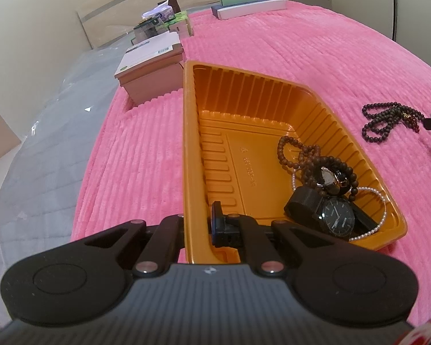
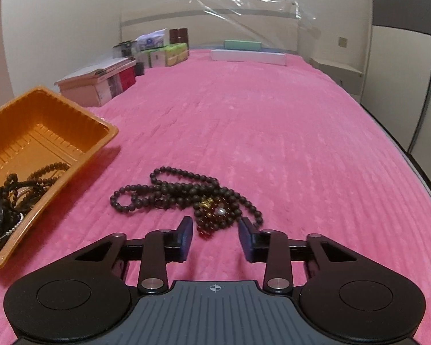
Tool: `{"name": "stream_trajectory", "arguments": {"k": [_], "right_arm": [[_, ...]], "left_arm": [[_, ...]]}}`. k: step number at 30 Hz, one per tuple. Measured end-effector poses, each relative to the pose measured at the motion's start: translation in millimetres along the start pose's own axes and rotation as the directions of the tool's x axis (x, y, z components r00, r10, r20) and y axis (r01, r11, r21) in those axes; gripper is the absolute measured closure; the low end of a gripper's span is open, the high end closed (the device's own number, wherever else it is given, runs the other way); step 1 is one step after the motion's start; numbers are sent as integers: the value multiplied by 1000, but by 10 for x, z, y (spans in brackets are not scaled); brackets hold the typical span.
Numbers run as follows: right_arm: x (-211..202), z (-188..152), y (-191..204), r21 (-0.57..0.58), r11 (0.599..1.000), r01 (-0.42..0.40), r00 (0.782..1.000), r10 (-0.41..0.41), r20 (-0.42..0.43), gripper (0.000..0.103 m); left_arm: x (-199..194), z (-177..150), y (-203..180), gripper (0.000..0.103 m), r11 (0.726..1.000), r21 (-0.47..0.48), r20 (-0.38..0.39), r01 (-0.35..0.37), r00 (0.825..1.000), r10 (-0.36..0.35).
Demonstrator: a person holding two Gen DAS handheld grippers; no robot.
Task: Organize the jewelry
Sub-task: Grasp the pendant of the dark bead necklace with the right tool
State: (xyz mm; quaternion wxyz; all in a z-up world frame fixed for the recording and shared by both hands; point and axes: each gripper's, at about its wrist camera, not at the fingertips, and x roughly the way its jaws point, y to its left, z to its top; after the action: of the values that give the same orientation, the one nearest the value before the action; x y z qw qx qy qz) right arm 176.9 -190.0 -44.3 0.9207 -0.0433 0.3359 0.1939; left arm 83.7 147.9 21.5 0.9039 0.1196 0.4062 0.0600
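An orange plastic tray (image 1: 192, 132) lies on the pink bed cover; it also shows at the left of the right wrist view (image 2: 71, 109). It holds a black watch (image 1: 334, 215), a smaller watch (image 1: 327, 176), a brown bead bracelet (image 1: 287, 152) and a pearl strand (image 1: 370, 191). My left gripper (image 1: 199, 224) is shut on the tray's near-left wall, one finger inside, one outside. A dark bead necklace (image 2: 181, 192) with a gold and red charm lies on the cover; it also shows at the right in the left wrist view (image 1: 388, 120). My right gripper (image 2: 215, 231) is open, its fingertips either side of the necklace's near end.
A pink box (image 1: 155, 69) with a white booklet stands behind the tray. Several small boxes and tissue packs (image 2: 161, 49) sit along the far left. Long white and green boxes (image 2: 247, 51) lie at the bed's head. Clear plastic sheeting (image 1: 43, 149) covers the left edge.
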Motion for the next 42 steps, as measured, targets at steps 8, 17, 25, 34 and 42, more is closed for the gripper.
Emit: {"name": "stream_trajectory", "arguments": {"k": [8,17,25,34,42], "right_arm": [[289,79,123,-159,987,4,1000,-7,-21,84],[385,80,135,-201,979,16,999,-25,-43,97],[-38,48,122,-145,989,11,1000,-11,3,98],[-460,4,-1,-60,998,24,999,-22,35,98],[-672,35,0,-80,996,37,998,-33,49,98]], "left_arm": [[1,5,17,100,1000,0,-2,4,1000,-4],[10,-4,23,100,1000,-5,-1,7,1000,-7],[11,-13,23,100,1000,-3,1,6,1000,-6],[-16,-4,0,100,1000,4,6,4,1000,-4],[-31,10,-13,100,1000,11,11,3,1000,-3]]}}
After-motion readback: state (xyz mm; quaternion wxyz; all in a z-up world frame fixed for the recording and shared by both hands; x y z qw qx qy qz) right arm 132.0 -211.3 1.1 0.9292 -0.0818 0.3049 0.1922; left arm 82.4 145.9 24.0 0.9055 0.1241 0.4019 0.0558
